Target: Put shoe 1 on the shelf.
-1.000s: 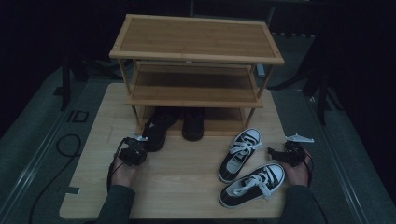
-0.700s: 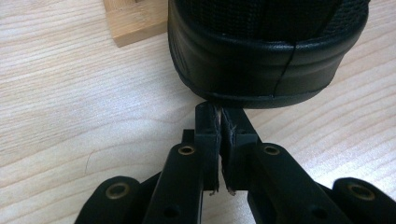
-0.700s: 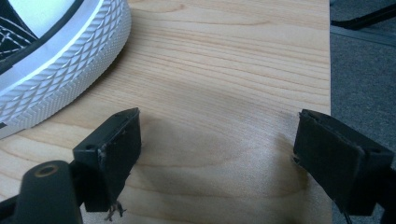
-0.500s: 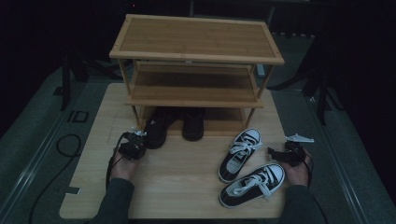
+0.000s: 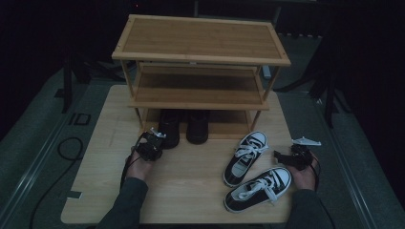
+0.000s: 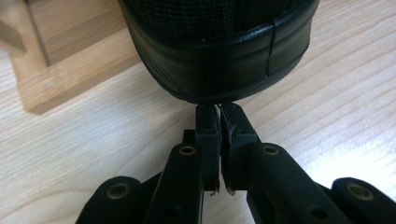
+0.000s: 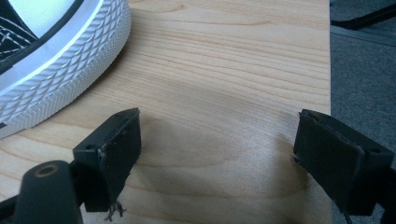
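My closed, empty left gripper (image 6: 218,122) touches the near heel of the left black shoe (image 6: 219,51), its length running far.

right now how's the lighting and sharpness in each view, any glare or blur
High view: dim, dark surroundings, the black shoes under the rack lose detail in shadow. Left gripper view: bright, the black shoe heel is sharp, mild glare on the table. Right gripper view: well lit, the sneaker sole crisp, soft shadow between the right tool's jaws.
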{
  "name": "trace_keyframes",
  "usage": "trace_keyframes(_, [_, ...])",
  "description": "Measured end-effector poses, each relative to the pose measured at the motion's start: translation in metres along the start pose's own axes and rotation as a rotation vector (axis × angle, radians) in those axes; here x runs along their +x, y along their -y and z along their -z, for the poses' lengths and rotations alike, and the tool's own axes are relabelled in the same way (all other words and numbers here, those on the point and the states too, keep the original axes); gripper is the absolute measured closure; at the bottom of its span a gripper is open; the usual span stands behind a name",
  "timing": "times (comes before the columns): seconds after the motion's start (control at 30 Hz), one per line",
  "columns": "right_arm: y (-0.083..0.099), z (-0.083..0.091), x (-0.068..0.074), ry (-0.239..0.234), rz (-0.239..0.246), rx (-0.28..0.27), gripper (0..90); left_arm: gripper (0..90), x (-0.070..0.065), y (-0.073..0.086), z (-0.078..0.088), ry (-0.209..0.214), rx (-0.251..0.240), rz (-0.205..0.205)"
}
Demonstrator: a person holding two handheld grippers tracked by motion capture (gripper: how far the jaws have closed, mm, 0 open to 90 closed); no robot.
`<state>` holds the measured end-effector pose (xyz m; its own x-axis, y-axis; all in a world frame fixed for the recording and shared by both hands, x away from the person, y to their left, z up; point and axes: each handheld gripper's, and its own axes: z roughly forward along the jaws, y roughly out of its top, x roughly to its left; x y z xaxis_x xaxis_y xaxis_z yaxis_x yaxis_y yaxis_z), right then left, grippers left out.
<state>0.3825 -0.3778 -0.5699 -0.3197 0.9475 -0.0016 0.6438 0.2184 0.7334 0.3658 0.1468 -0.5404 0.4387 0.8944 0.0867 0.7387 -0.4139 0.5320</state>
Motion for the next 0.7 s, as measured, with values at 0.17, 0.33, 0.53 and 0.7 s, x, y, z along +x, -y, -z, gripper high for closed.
trace_keyframes(0.17, [0.000,0.000,0.000,0.000,0.000,0.000,14.9,87.0,-0.005,-0.008,-0.005,0.004,0.002,-0.020])
trace_keyframes(0.33, [0.000,0.000,0.000,0.000,-0.001,0.000,14.9,87.2,-0.011,-0.015,-0.008,0.011,0.003,-0.030])
trace_keyframes(0.53, [0.000,0.000,0.000,0.000,0.000,0.000,14.9,88.1,-0.012,-0.020,-0.012,0.010,0.005,-0.024])
trace_keyframes(0.7, [0.000,0.000,0.000,0.000,0.000,0.000,14.9,88.2,-0.012,-0.022,-0.013,0.014,0.006,-0.023])
